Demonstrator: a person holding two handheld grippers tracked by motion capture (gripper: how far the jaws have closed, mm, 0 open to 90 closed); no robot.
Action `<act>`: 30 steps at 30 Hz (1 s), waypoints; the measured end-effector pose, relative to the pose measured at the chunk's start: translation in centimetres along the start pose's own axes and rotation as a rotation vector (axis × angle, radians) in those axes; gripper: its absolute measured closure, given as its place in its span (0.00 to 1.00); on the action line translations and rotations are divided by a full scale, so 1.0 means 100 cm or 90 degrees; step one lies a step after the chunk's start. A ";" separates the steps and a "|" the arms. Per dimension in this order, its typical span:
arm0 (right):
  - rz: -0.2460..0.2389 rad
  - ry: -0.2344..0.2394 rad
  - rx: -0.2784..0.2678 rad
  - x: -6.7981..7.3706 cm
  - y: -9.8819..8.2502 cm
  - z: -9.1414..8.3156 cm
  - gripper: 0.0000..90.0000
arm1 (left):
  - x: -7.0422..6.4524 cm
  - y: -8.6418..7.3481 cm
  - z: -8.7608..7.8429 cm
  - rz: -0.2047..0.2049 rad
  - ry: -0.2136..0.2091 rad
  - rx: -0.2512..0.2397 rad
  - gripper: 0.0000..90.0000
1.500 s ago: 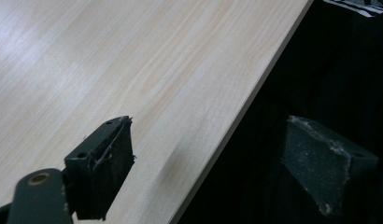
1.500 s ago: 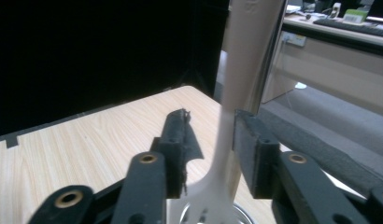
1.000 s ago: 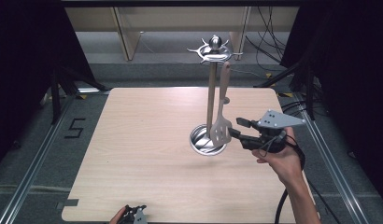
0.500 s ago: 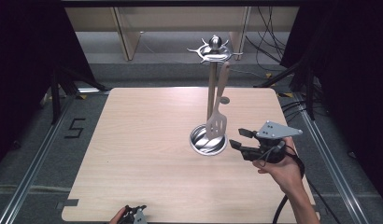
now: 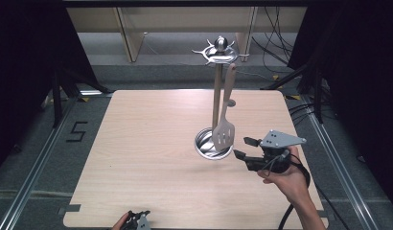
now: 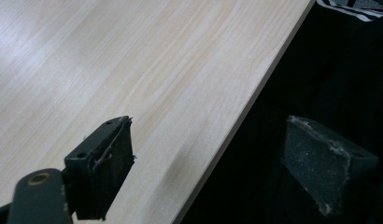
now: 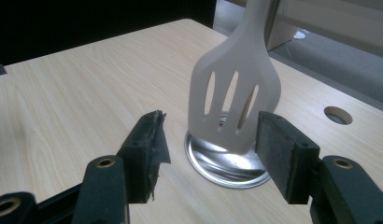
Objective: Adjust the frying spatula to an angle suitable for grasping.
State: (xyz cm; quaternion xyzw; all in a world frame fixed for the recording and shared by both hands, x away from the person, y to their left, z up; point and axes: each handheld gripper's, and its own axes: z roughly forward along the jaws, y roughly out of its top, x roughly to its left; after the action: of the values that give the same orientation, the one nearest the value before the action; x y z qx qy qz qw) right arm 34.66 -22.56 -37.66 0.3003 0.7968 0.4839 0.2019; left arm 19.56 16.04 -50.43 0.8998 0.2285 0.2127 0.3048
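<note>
A metal utensil stand (image 5: 216,96) with a ring of hooks on top rises from a round steel base (image 5: 206,146) on the wooden table (image 5: 137,143). A pale slotted spatula (image 5: 225,132) hangs from a hook, its head just over the base. My right gripper (image 5: 242,147) sits low, right of the base, held by a hand. Its jaws have just been opening and nothing is between them. In the right gripper view the spatula (image 7: 236,88) hangs just beyond the open gripper (image 7: 213,135). My left gripper (image 5: 138,214) rests at the table's near edge, open (image 6: 213,149).
A small round hole (image 7: 337,115) is cut in the tabletop behind the base. Metal rails run along both sides of the table, with cables on the floor at the far right. Shelving stands beyond the far edge.
My right gripper has drawn back from the spatula's head toward the near right and sunk lower, its jaws spreading. The spatula stays hanging on the stand. The left gripper has not moved.
</note>
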 end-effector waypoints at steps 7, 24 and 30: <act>0.001 0.003 0.021 0.000 -0.005 0.000 0.45 | 0.000 0.000 -0.002 -0.001 0.003 -0.002 0.17; -0.028 0.020 0.059 0.007 -0.022 0.005 0.40 | 0.001 0.002 -0.001 -0.001 0.004 -0.001 0.17; -0.042 0.040 0.081 0.014 -0.030 0.012 0.39 | 0.001 0.002 0.001 -0.012 0.002 -0.003 0.17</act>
State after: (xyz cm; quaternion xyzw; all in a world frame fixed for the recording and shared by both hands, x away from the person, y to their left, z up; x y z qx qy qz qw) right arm 33.52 -21.89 -40.97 0.2707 0.8412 0.4349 0.1733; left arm 19.79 15.93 -50.37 0.8966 0.2370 0.2116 0.3084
